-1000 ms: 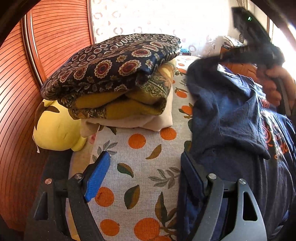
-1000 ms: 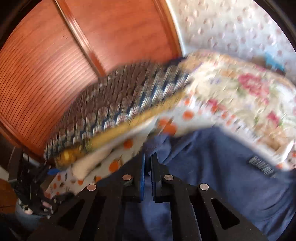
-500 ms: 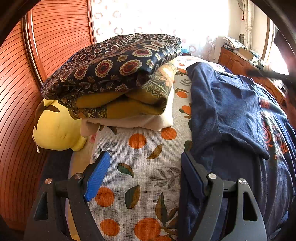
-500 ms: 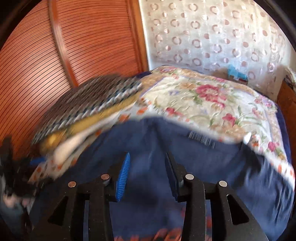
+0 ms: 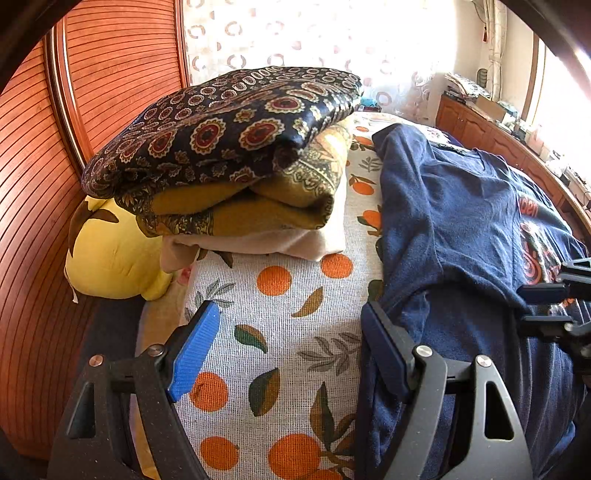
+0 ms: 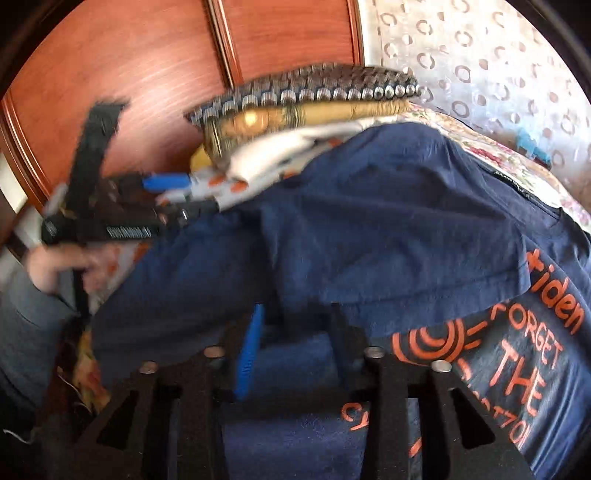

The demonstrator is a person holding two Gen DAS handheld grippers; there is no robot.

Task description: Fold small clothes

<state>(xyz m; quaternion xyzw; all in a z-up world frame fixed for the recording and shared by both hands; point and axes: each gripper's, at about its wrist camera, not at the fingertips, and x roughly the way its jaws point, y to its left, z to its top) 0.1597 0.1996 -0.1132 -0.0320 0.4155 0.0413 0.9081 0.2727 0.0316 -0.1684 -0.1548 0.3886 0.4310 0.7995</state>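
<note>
A navy blue T-shirt (image 5: 454,221) with orange print lies on the bed, its left side and sleeve folded inward over the body; it also shows in the right wrist view (image 6: 369,236). My left gripper (image 5: 288,343) is open and empty, its right finger (image 5: 384,350) touching the shirt's left edge, its left finger over the orange-patterned sheet (image 5: 280,314). My right gripper (image 6: 295,350) is open and empty, low over the shirt near the folded sleeve's hem; it shows at the right edge of the left wrist view (image 5: 554,306). The left gripper shows blurred in the right wrist view (image 6: 122,218).
A stack of folded blankets (image 5: 229,155) sits on the sheet left of the shirt, with a yellow plush (image 5: 107,251) beside it. A wooden slatted wall (image 5: 33,184) bounds the left. A curtain (image 5: 295,33) and wooden cabinet (image 5: 480,122) lie beyond.
My right gripper let go of the shirt's upper left part after laying it over, opened, and swung back down to the lower shirt. My left gripper has stayed put.
</note>
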